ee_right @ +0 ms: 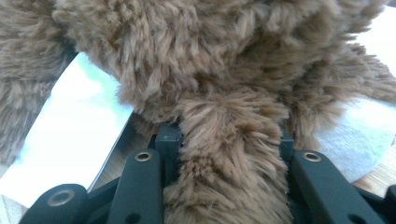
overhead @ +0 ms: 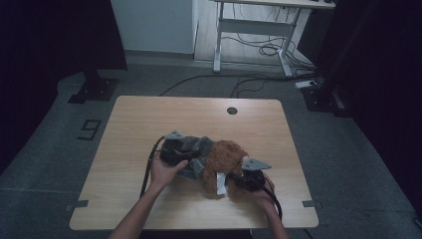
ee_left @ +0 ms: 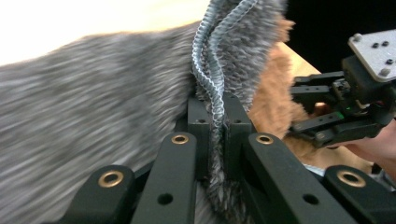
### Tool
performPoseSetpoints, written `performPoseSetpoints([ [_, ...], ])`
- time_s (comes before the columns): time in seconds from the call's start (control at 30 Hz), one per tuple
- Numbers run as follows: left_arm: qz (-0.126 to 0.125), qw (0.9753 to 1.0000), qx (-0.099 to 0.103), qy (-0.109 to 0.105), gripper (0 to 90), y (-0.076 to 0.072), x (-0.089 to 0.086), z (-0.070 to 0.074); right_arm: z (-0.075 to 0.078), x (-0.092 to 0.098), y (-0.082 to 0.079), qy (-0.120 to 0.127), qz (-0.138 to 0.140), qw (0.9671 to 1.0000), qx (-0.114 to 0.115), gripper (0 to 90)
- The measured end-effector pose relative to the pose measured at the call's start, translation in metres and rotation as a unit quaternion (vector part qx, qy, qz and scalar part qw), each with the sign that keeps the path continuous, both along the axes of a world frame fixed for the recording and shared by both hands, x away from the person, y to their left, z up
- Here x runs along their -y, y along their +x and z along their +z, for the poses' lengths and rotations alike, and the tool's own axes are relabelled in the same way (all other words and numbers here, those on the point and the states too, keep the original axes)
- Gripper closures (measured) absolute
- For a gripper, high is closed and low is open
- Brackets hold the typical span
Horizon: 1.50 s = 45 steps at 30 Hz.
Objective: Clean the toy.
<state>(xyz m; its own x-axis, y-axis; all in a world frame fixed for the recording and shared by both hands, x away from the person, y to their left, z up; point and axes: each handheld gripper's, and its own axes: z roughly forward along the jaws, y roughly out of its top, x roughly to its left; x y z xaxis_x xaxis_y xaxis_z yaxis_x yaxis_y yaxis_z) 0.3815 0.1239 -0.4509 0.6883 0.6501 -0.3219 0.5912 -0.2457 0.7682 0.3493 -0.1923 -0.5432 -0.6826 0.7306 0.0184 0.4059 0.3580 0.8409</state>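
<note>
text: "9" | form: dark tape mark (overhead: 89,129) | on: grey floor (overhead: 50,149), left of table (overhead: 149,114) | white tag (ee_right: 70,140) on plush toy (ee_right: 210,70): no print legible | grippers: no markings legible

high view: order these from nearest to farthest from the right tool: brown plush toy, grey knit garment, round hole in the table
1. brown plush toy: touching the right tool, just to its left.
2. grey knit garment: beyond the toy, by the left tool.
3. round hole: near the table's far edge.
</note>
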Motion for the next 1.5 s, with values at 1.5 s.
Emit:
performPoseSetpoints([
  [1.5, 0.046, 0.9975, 0.006, 0.054, 84.4, 0.047, 0.003, 0.008, 0.000, -0.003, 0.020, -0.045, -0.031, 0.9981, 0.028, 60.9],
])
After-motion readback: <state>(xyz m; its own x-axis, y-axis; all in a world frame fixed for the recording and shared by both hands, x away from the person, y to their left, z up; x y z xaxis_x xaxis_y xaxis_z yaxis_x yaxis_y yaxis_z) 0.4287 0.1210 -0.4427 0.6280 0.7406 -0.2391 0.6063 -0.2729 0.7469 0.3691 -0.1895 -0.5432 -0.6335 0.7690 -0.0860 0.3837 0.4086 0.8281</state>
